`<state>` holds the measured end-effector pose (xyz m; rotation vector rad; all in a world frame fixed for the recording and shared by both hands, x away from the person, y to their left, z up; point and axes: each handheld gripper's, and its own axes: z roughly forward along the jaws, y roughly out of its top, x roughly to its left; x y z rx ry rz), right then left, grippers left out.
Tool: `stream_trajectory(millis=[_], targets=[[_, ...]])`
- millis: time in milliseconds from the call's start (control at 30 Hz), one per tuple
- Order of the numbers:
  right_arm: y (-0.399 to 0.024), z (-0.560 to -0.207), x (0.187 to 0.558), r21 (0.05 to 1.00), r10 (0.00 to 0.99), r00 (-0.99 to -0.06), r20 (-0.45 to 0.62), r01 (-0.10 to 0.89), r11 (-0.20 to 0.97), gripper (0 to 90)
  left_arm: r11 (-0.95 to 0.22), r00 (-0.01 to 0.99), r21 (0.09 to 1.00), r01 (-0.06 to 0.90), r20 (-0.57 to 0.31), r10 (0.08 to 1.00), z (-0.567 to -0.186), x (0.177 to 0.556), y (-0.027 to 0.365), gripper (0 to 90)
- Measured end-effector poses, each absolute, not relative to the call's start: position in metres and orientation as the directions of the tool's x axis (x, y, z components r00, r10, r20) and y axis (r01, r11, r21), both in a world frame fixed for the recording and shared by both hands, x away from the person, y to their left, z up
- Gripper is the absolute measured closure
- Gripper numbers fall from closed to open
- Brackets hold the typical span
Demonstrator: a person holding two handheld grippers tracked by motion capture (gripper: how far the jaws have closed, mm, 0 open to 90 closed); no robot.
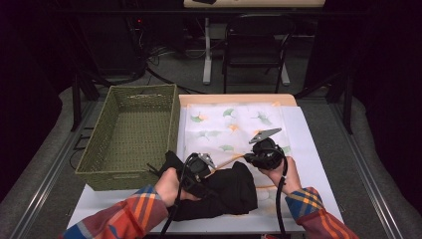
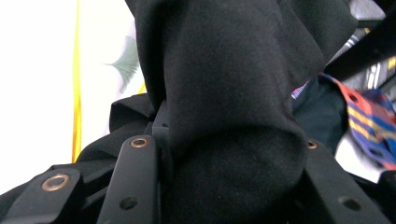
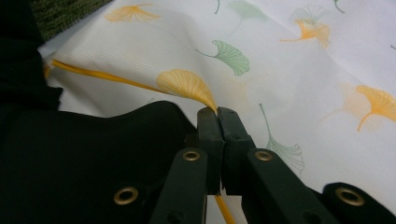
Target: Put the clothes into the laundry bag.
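Black garment [image 2: 224, 116], soft and limp, bunches between the left gripper [image 1: 198, 168] jaws, clamped part-open on a thick fold at the bench's near edge. Right gripper [image 3: 217, 114] jaws pinch the thin, light leaf-print cloth [image 3: 289, 70] by its yellow hem; both likely slip-free but droopy.

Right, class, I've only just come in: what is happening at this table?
A person in plaid sleeves works at a table with a claw in each hand. The left claw is clamped on a bunched black garment lying at the near edge. The right claw is shut, pinching the yellow-trimmed edge of a white cloth printed with ginkgo leaves, which is spread across the table. A green woven basket stands to the left, with nothing visible inside it.
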<state>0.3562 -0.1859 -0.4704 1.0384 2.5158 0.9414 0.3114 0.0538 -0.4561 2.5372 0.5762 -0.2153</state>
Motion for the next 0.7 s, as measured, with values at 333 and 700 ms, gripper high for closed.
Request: stream_trajectory(millis=[333,700], targets=[[-0.185,-0.466,0.353,0.668,0.699,-0.715,0.005,0.523,0.530,89.3,-0.690,0.843,0.491,0.532,-0.231,0.485,-0.476,0.323,0.041,59.1],[-0.185,-0.465,0.351,0.662,0.695,-0.719,0.009,0.525,0.535,89.3,-0.781,0.899,0.459,0.424,-0.108,0.425,-0.470,0.318,0.051,26.1]])
